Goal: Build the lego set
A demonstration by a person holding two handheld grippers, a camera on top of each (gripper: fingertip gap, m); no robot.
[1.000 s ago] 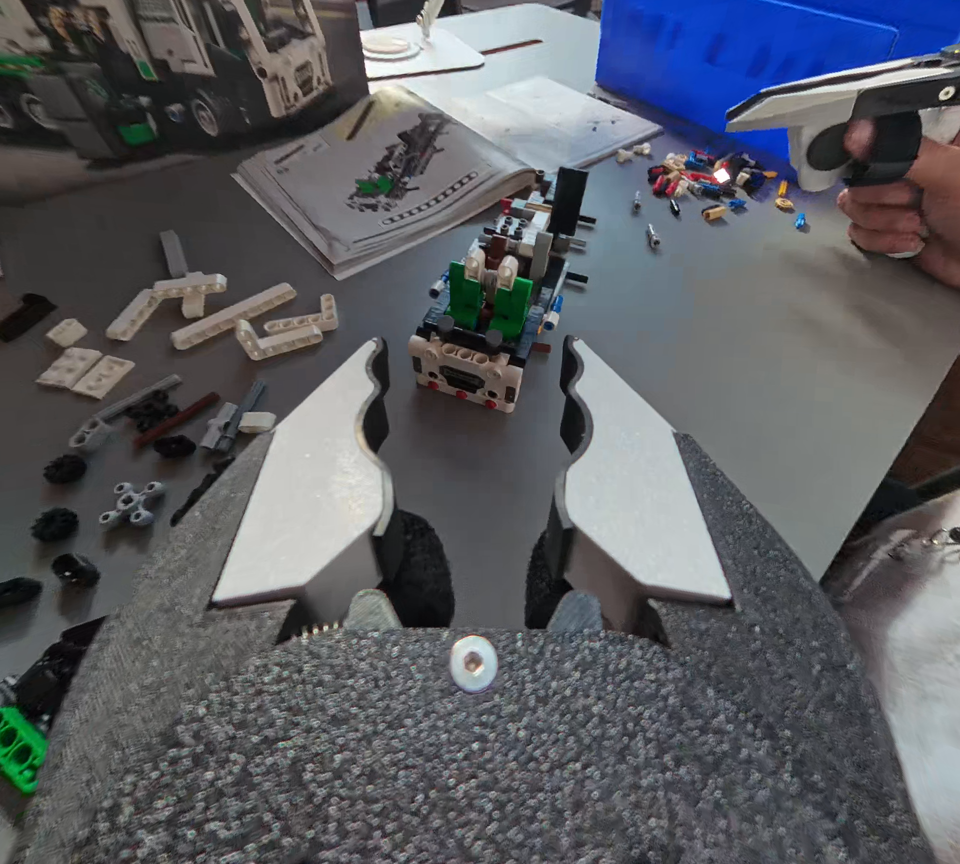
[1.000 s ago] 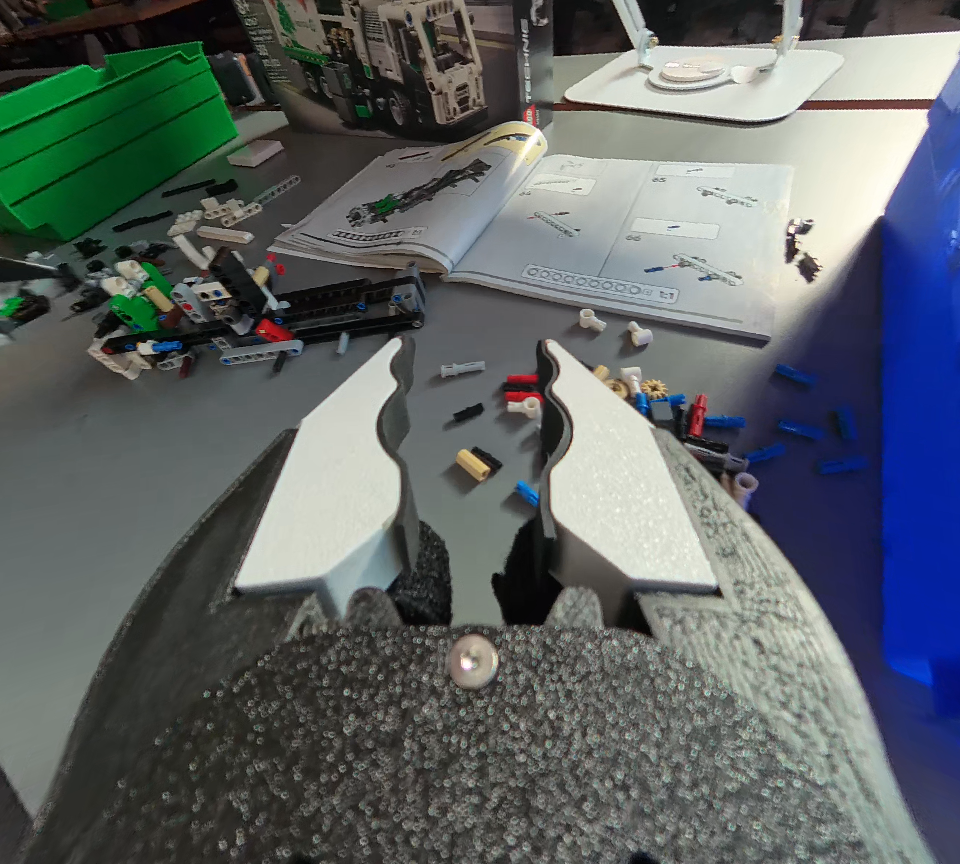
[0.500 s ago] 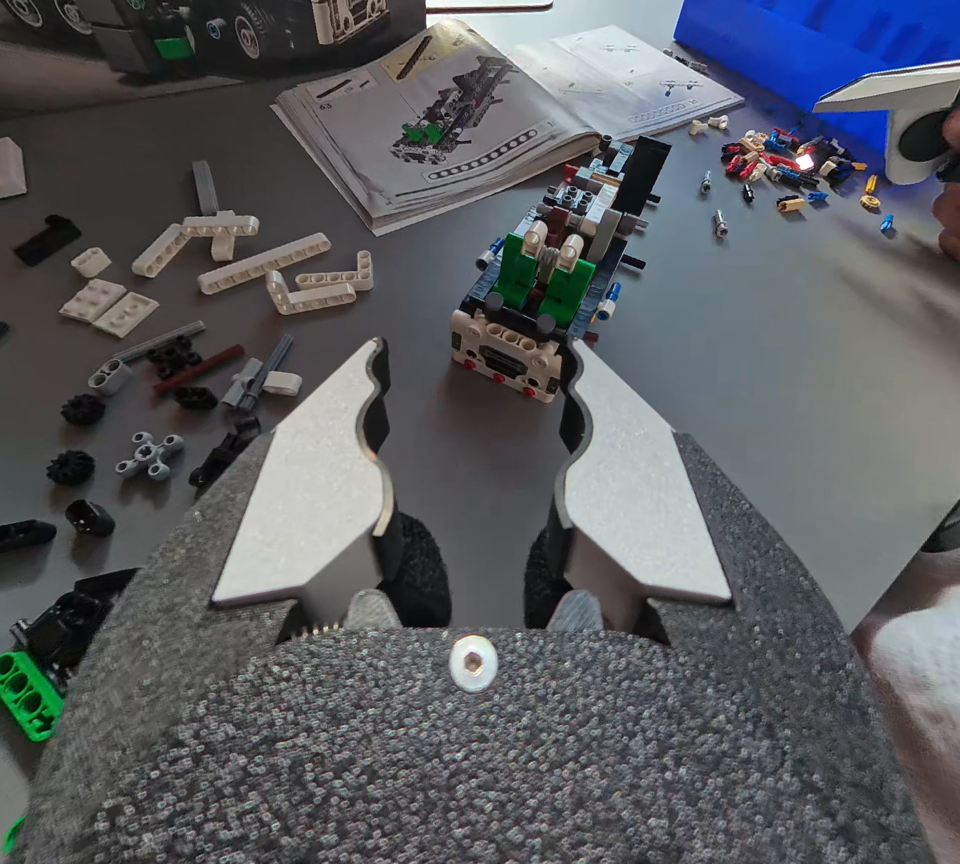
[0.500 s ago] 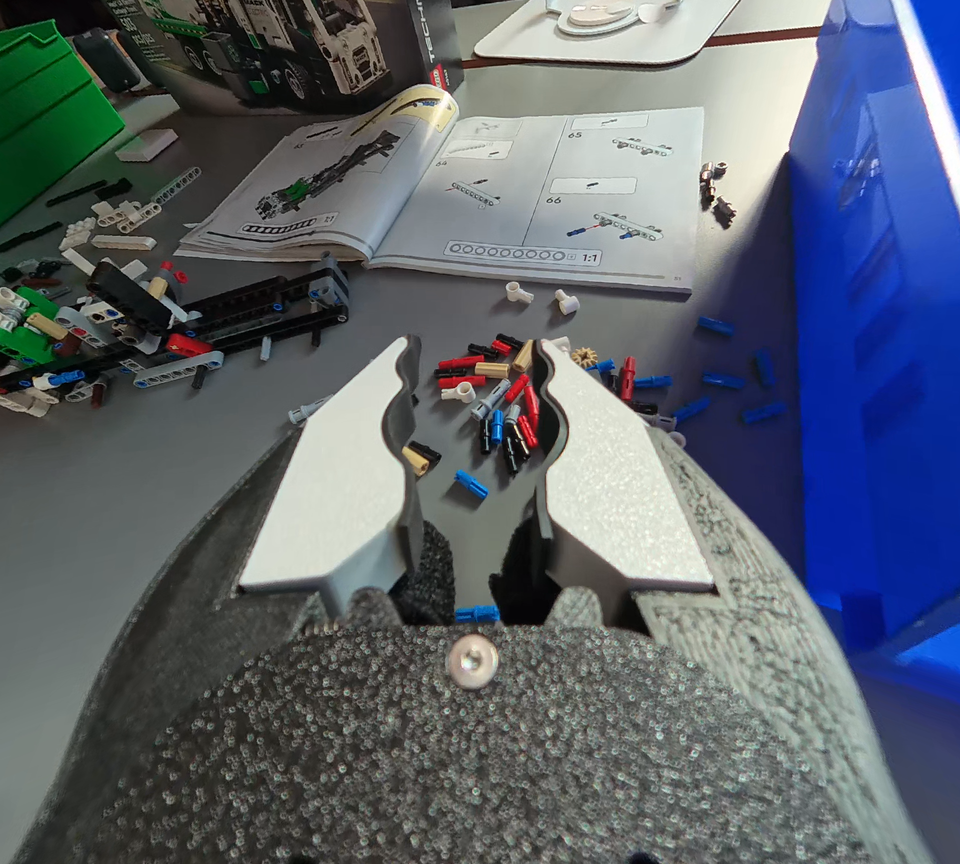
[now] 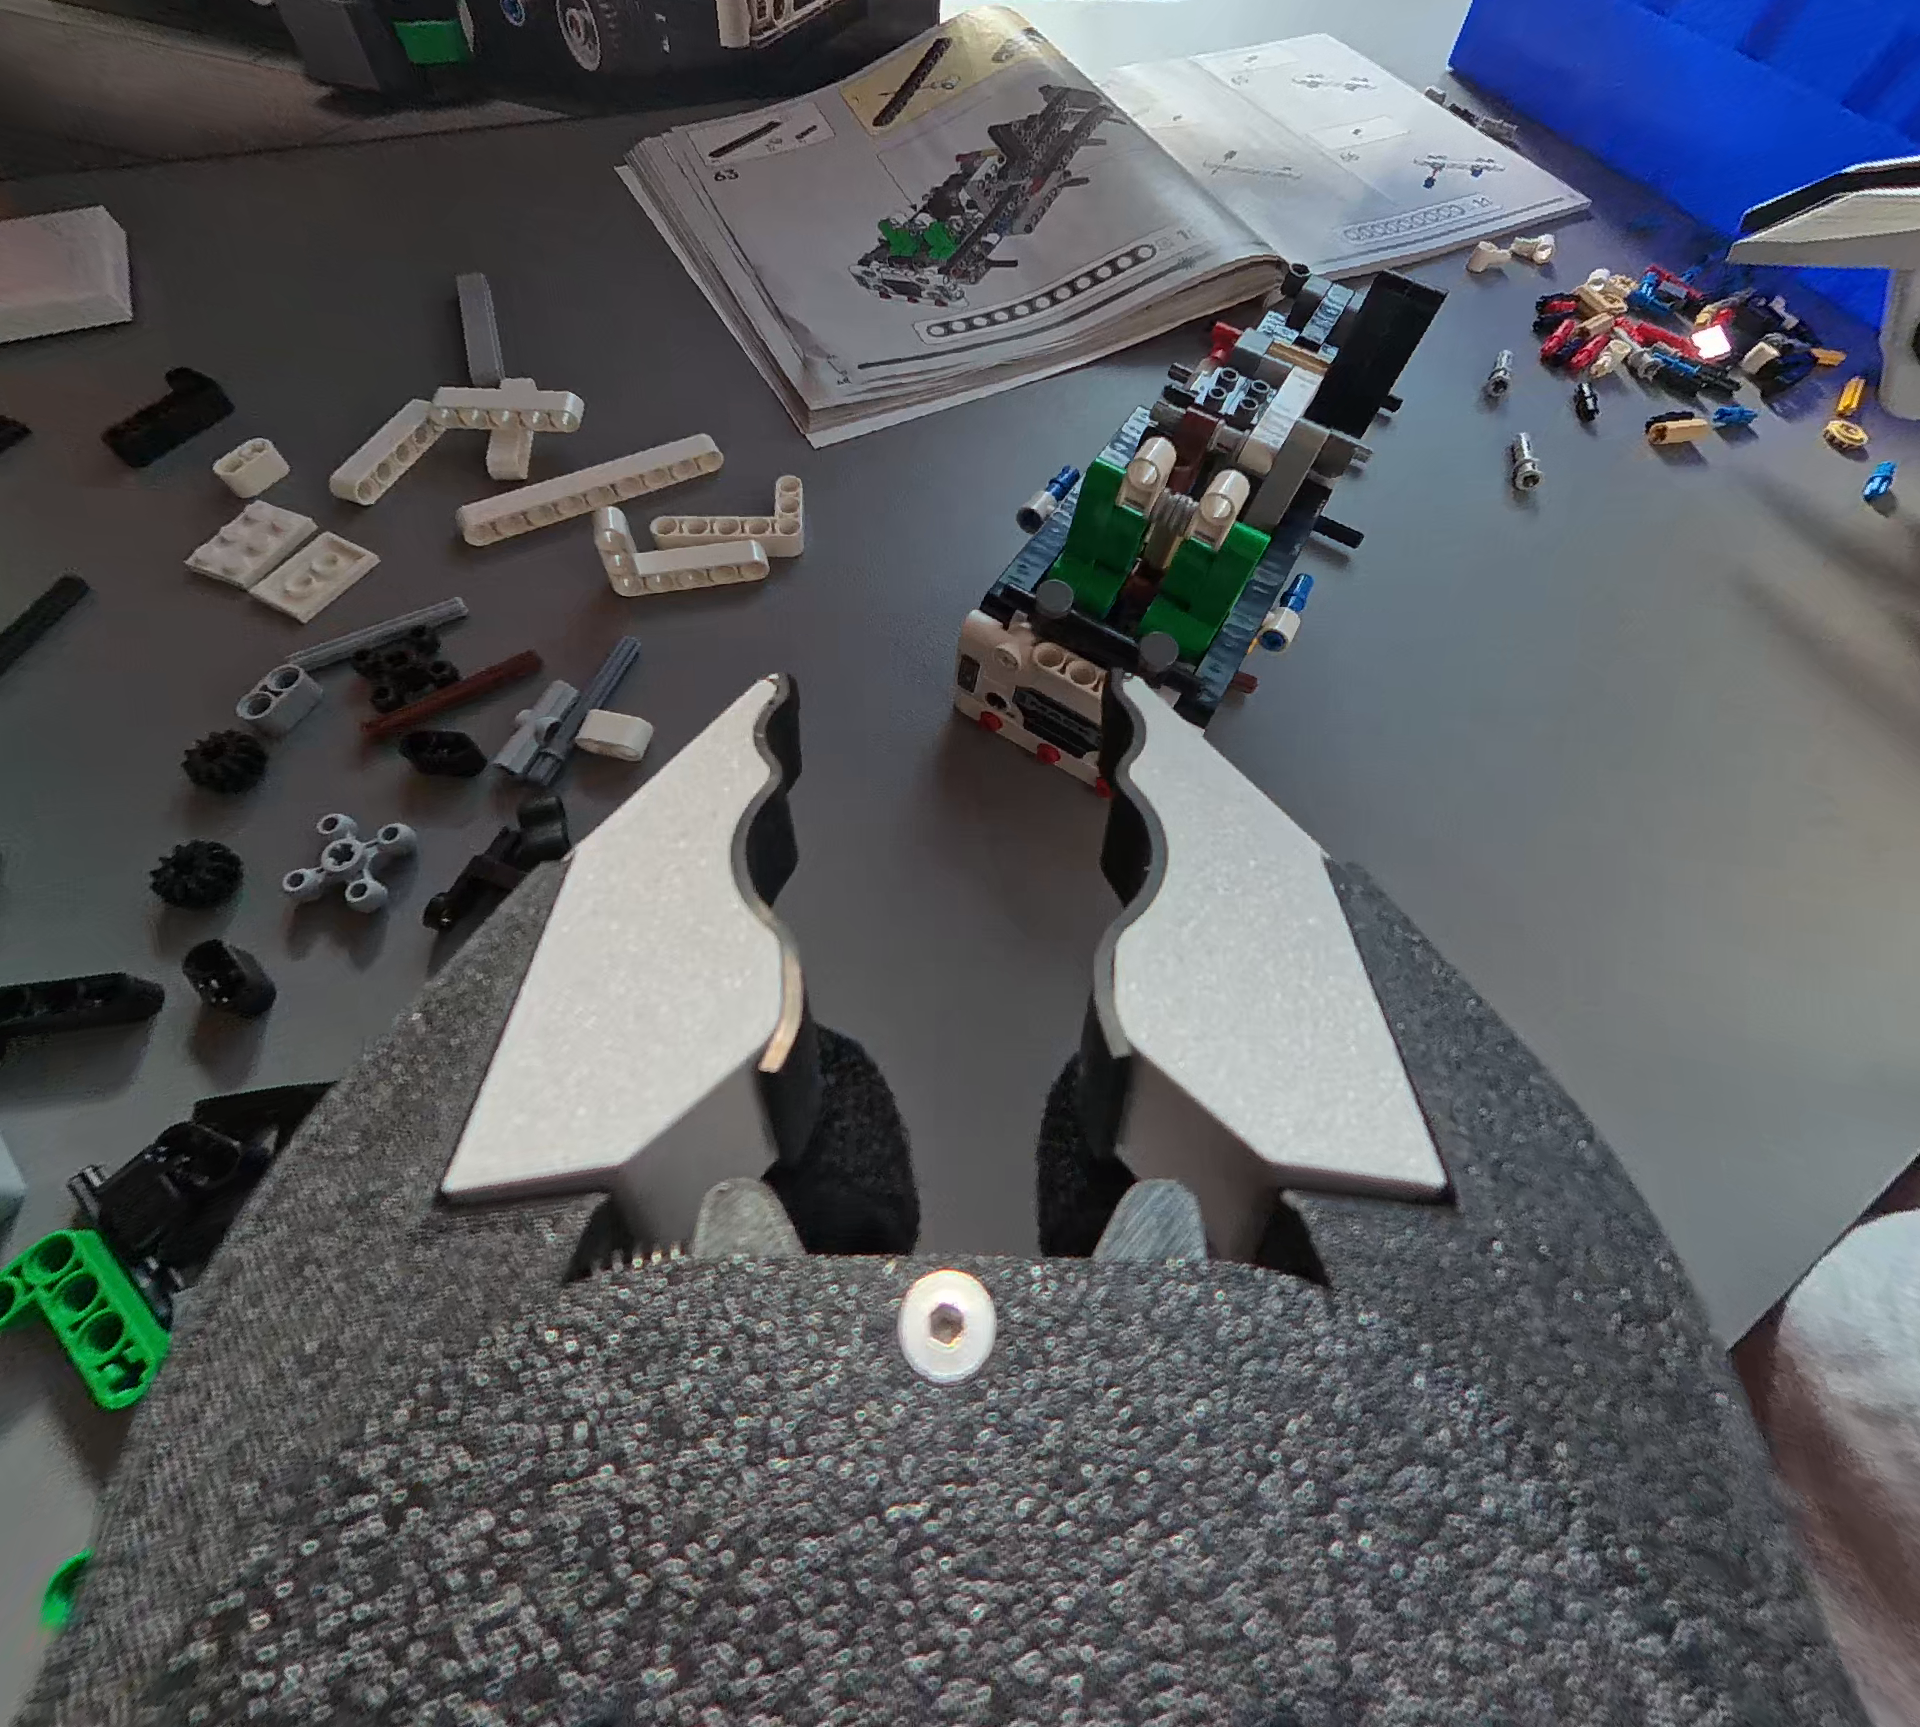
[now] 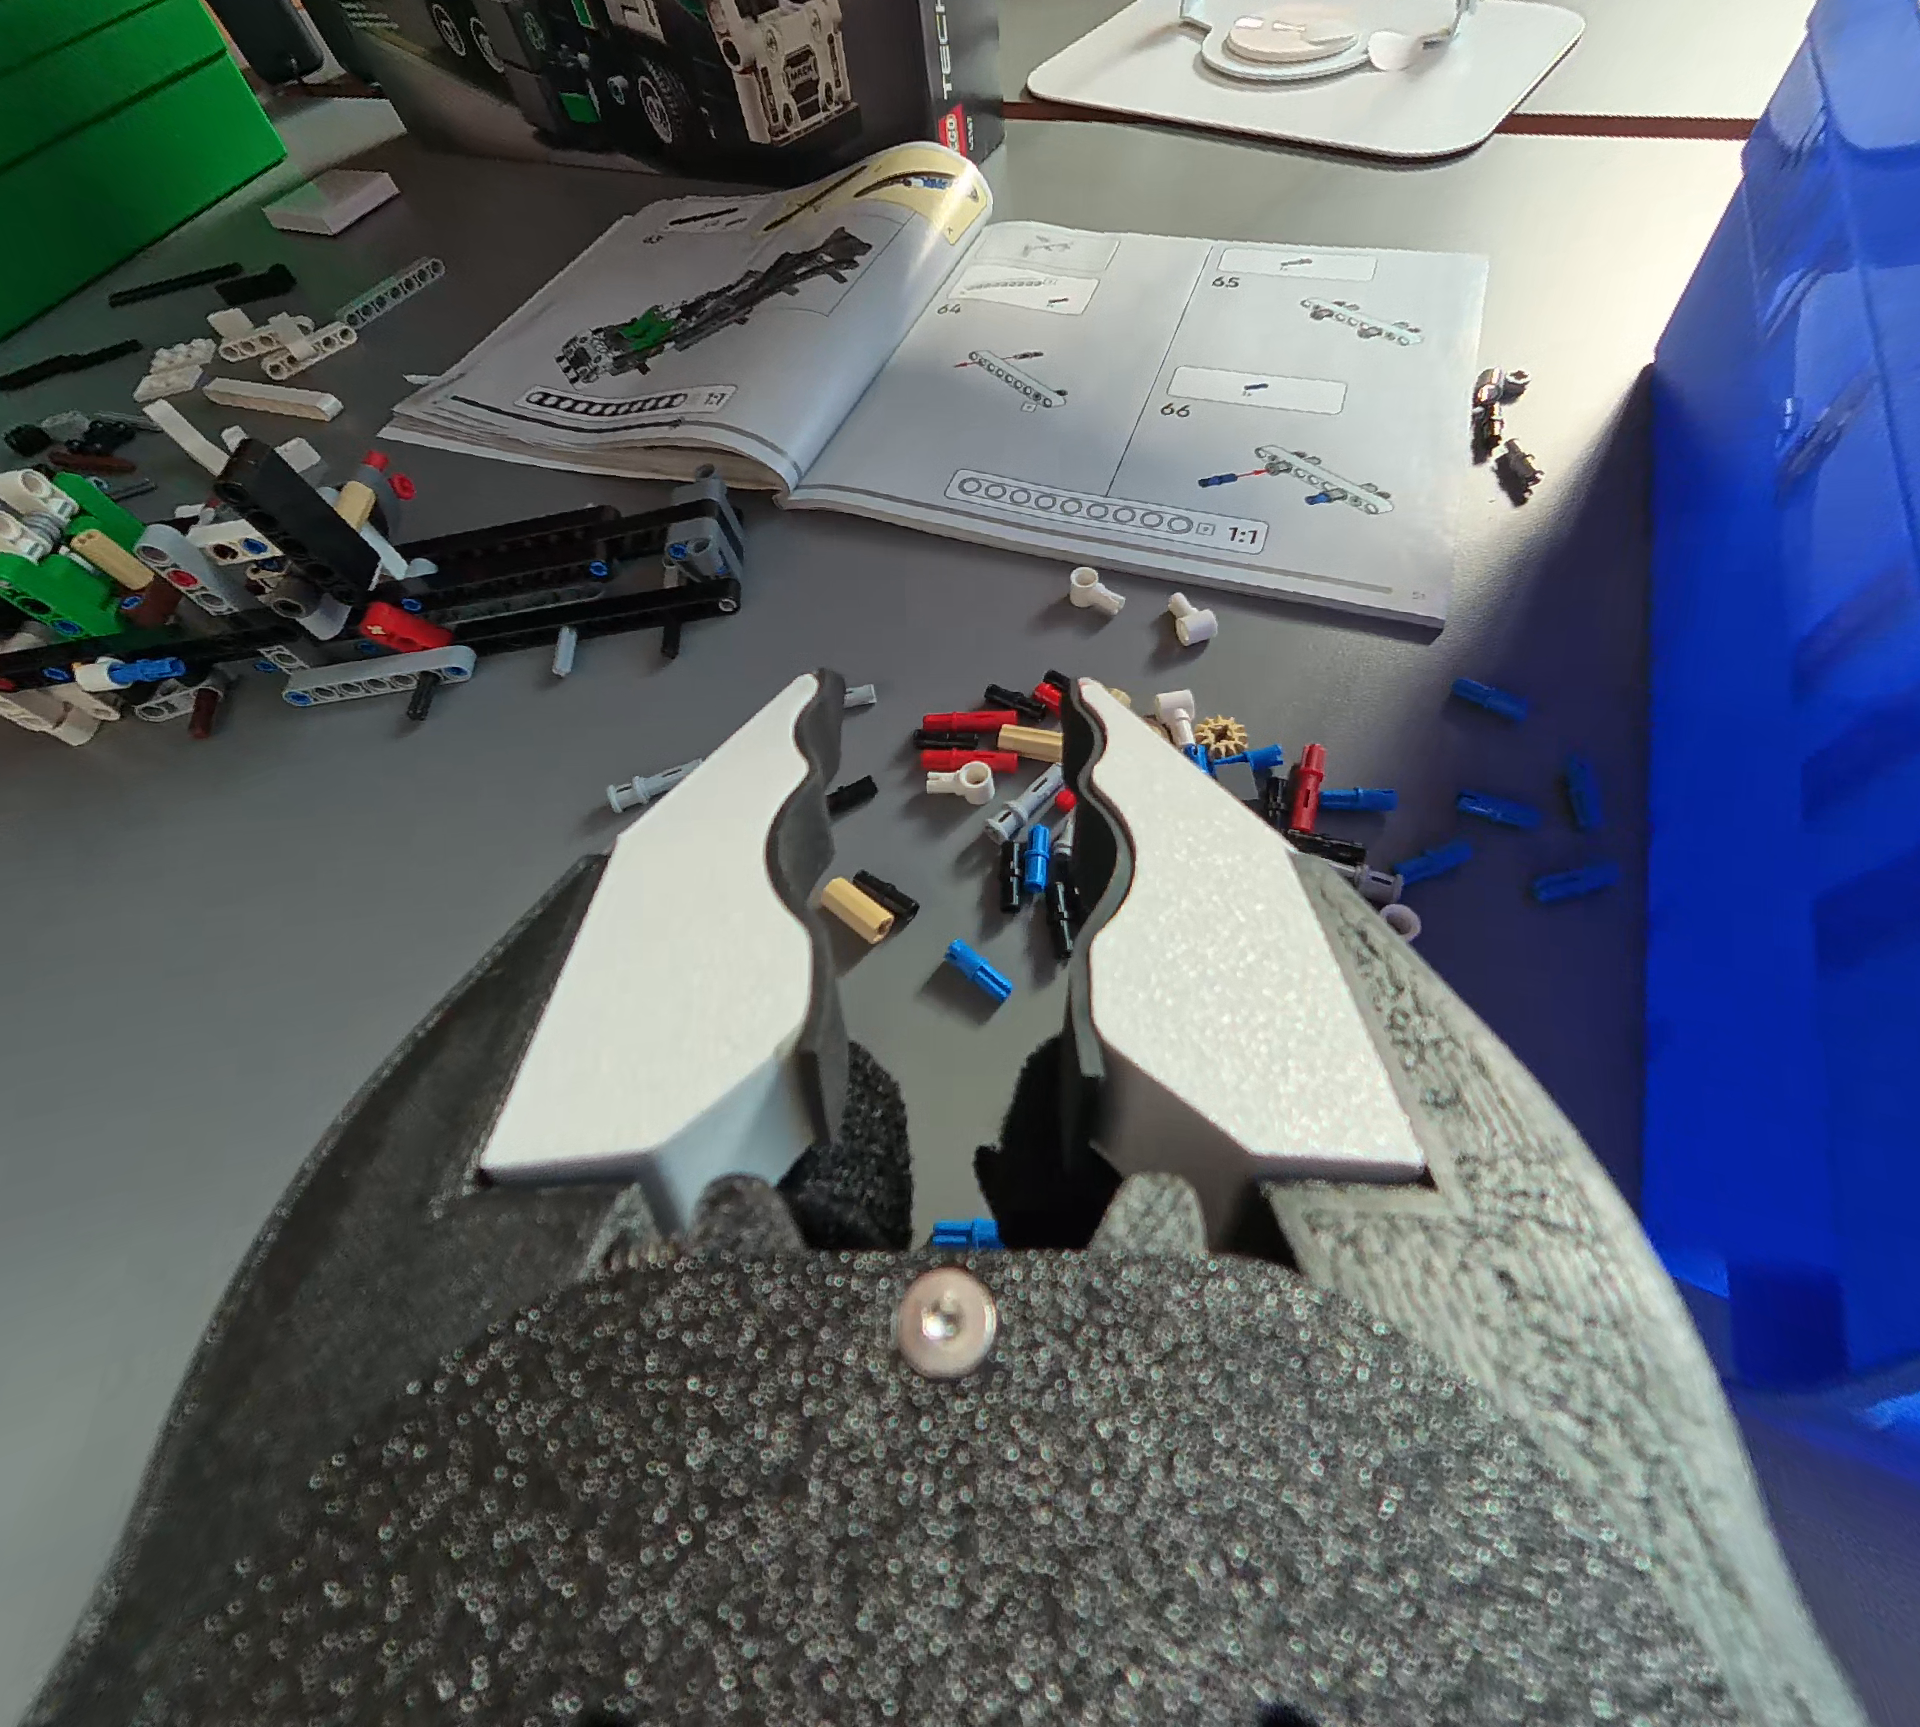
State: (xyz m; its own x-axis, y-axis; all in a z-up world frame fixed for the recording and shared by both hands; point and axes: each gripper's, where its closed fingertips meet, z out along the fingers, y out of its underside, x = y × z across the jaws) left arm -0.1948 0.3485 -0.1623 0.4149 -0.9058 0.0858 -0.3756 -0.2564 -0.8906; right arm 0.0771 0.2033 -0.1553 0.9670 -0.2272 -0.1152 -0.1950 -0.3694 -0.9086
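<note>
A grey table [image 5: 1558, 846] carries the half-built lego truck chassis [image 5: 1164, 576], just in front of the open instruction booklet [image 5: 1039, 202]. The left claw [image 5: 945, 706] is spread, empty, near the chassis. The right claw [image 6: 951, 690] is spread over loose pins [image 6: 997, 742] beside the booklet.

Matt grey tabletop [image 5: 1558, 846]; glossy plastic pins [image 6: 987, 763] – smooth; paper instruction booklet [image 6: 1039, 389]; grippers' bodies rough, grainy – fingers [image 5: 665, 908] finely speckled.

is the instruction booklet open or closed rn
Open. The instruction booklet lies flat on the grey table with two facing pages spread, its other pages stacked under the left side.
</note>
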